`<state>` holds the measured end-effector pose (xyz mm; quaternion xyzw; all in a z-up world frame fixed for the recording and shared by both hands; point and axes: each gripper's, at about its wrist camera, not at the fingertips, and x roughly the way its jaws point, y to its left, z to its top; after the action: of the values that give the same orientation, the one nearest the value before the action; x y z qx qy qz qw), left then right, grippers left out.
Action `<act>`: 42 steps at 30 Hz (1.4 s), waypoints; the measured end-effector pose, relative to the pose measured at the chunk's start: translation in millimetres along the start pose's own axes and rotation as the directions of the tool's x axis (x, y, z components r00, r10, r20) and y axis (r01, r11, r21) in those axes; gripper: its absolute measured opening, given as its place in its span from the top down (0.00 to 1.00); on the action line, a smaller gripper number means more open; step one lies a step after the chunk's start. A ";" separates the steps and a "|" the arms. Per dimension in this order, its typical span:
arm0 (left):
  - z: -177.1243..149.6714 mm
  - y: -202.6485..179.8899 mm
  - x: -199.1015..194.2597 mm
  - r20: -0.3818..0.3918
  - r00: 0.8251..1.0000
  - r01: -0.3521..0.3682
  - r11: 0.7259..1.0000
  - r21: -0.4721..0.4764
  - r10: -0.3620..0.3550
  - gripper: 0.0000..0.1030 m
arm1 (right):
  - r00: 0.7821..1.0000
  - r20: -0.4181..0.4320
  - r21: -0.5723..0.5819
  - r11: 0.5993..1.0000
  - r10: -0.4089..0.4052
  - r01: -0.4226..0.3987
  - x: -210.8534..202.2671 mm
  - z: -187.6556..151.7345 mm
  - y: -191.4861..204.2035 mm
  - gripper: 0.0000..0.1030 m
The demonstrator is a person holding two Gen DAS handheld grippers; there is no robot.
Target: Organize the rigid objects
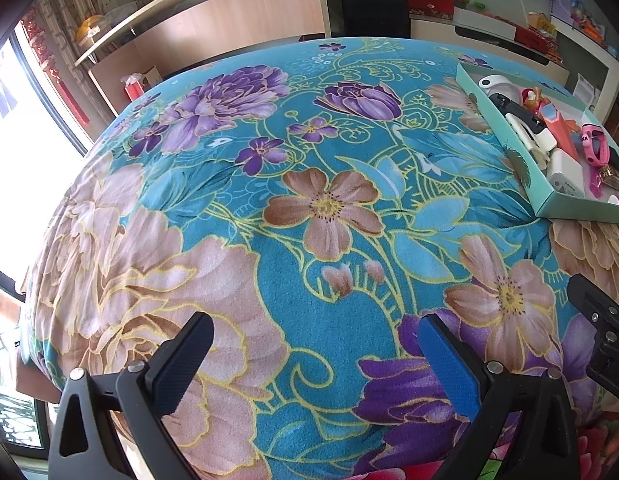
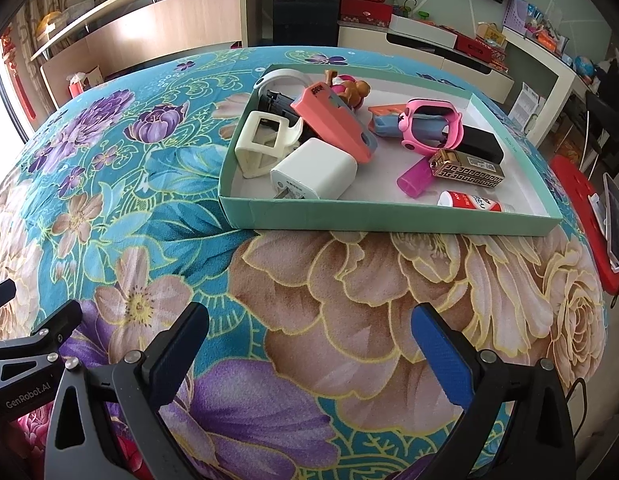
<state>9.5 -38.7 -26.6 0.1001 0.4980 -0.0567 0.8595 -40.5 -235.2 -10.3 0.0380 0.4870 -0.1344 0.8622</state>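
Observation:
A shallow teal box (image 2: 389, 220) sits on the flowered cloth, holding several small rigid items: a white charger (image 2: 313, 174), a cream frame (image 2: 261, 144), a salmon case (image 2: 333, 120), a pink watch (image 2: 431, 128), a gold lighter (image 2: 465, 168), a magenta cap (image 2: 415, 178) and a small red-labelled tube (image 2: 475, 202). My right gripper (image 2: 309, 328) hovers open in front of the box, nothing between its fingers. In the left wrist view the box (image 1: 521, 160) lies at the far right. My left gripper (image 1: 315, 338) stands open over bare cloth, well left of the box.
The table is covered by a teal floral cloth (image 1: 309, 200). A red case with a phone (image 2: 613, 220) lies at the right edge. Shelves and cabinets (image 2: 169, 28) stand behind the table. The other gripper's body (image 1: 601, 332) shows at the right of the left view.

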 end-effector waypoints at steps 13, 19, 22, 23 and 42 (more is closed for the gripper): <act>0.9 4.9 0.8 -0.003 1.000 -0.003 1.000 -0.023 0.003 0.00 | 1.000 -0.003 0.004 1.000 0.004 -0.004 0.2 -3.1 -1.1 0.02; 0.8 3.7 2.1 -0.008 1.000 -0.006 1.000 -0.017 0.006 0.00 | 1.000 -0.005 0.000 1.000 0.006 -0.006 -0.1 -3.9 -0.5 0.02; 0.5 3.1 1.7 -0.006 1.000 -0.010 1.000 -0.014 0.010 0.00 | 1.000 -0.005 0.000 1.000 0.006 -0.006 -0.4 -4.3 -0.3 0.02; 0.5 3.2 1.7 -0.005 1.000 -0.011 1.000 -0.014 0.011 0.00 | 1.000 -0.005 0.000 1.000 0.006 -0.006 -0.4 -4.3 -0.4 0.02; 0.2 1.9 0.9 0.000 1.000 -0.025 1.000 -0.007 0.025 0.00 | 1.000 -0.011 0.002 1.000 0.010 -0.010 -0.1 -5.0 -0.7 0.02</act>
<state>10.5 -36.8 -27.1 0.1033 0.4969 -0.0442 0.8605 -44.9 -234.8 -12.8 0.0421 0.4913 -0.1302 0.8602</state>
